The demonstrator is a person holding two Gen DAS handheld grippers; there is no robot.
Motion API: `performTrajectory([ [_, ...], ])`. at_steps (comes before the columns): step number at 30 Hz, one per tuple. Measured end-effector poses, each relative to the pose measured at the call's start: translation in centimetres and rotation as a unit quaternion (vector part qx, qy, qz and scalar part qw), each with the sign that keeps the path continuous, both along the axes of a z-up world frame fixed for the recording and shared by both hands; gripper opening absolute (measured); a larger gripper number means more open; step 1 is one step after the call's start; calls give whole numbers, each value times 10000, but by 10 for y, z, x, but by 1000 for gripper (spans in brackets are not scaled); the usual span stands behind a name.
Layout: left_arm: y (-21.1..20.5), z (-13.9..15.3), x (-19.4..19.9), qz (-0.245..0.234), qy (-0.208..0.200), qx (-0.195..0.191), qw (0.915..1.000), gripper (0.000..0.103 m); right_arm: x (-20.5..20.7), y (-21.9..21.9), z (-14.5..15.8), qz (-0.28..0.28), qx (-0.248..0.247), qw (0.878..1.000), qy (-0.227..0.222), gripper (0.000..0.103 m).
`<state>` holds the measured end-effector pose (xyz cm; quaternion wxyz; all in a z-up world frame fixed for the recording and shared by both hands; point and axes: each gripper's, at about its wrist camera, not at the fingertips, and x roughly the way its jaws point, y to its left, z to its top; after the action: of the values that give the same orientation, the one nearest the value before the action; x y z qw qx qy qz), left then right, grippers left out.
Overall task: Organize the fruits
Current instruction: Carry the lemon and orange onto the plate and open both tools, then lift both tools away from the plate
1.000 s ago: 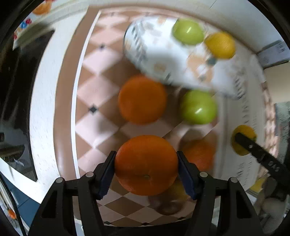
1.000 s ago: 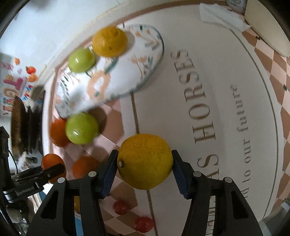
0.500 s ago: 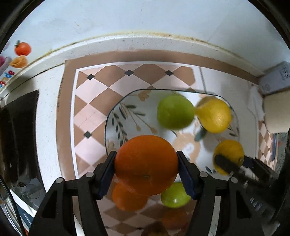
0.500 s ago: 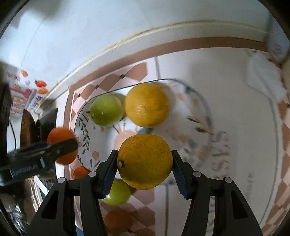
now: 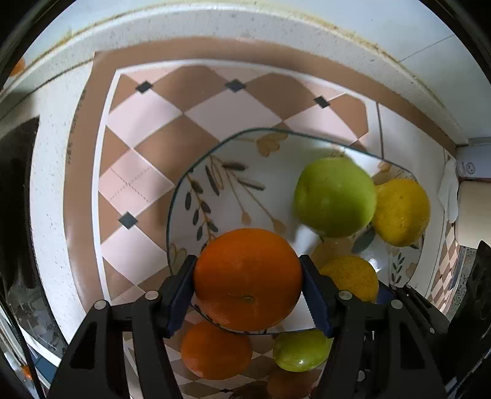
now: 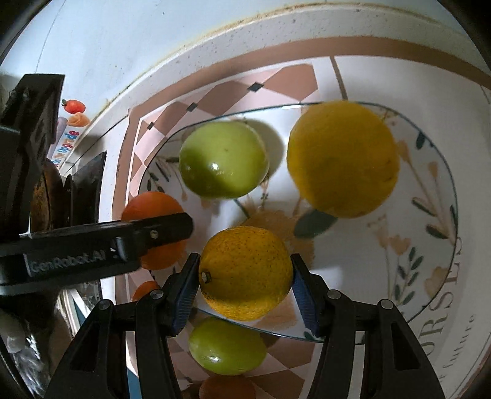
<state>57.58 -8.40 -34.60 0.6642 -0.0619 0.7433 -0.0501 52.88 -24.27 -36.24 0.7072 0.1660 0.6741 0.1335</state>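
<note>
My left gripper (image 5: 248, 279) is shut on an orange (image 5: 248, 277), held over the near left rim of a leaf-patterned plate (image 5: 233, 184). My right gripper (image 6: 245, 273) is shut on a yellow lemon (image 6: 245, 271) above the same plate (image 6: 429, 245). On the plate lie a green apple (image 5: 335, 196) (image 6: 223, 159) and a second lemon (image 5: 401, 211) (image 6: 343, 159). The right wrist view shows the left gripper's finger (image 6: 107, 242) at the left, with the orange (image 6: 153, 233) in it. The held lemon (image 5: 349, 277) shows beside my left gripper.
Off the plate, on the checked cloth (image 5: 147, 147), lie another orange (image 5: 216, 350) and a green apple (image 5: 302, 348) (image 6: 227, 346), near the plate's front rim. The worktop's back edge and wall (image 5: 245, 18) run close behind. A dark object (image 6: 76, 184) stands at the left.
Both grippers have carried their fruit from over the cloth to above the plate, which now fills the middle of both views. The grips have not changed.
</note>
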Motion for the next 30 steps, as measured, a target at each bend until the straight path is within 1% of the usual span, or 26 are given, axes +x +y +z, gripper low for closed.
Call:
performTrajectory([
  [1,0,-1,-1,4,-2,9,10000,63,-1,1,-1,17,-13,10000,60,62],
  [4,0,-1,-5,16,-85,68,9999,63,-4,-3,3,-31,2,10000,65,74],
  [6,0,-1,-8,40,-86,49,9999,63,-6,-6,9,-48,-74,9999,50,76],
  [7,0,-1,-9,57,-86,15,9999,65,-7,-9,12,-53,-130,9999,35,79],
  [8,0,0,-11,81,-112,-37,9999,73,-10,-12,16,-67,-237,9997,24,85],
  [9,1,2,-13,84,-168,-34,9998,84,-11,-13,19,-78,-336,9994,9,87],
  [10,1,4,-15,66,-237,3,9997,88,-13,-16,23,-110,-474,9988,-21,91],
  [11,2,9,-16,41,-336,62,9994,89,-14,-20,27,-152,-634,9979,-40,94],
  [15,5,23,-27,6,-577,262,9980,89,-22,-36,41,-311,-1213,9920,-129,94],
  [17,6,32,-34,-11,-696,301,9971,89,-27,-43,50,-383,-1352,9899,-203,94],
  [20,12,51,-44,-50,-934,578,9939,89,-34,-48,63,-431,-1491,9875,-293,95],
  [23,14,71,-68,-8,-1206,732,9900,89,-45,-52,78,-478,-1622,9845,-458,95],
  [24,7,82,-75,-2,-1284,778,9887,89,-48,-52,81,-489,-1647,9839,-488,95],
  [28,-1,108,-100,-56,-1586,877,9834,89,-68,-56,105,-530,-1692,9819,-670,95],
  [30,-3,116,-103,-107,-1724,904,9808,89,-75,-54,115,-543,-1697,9812,-742,95],
])
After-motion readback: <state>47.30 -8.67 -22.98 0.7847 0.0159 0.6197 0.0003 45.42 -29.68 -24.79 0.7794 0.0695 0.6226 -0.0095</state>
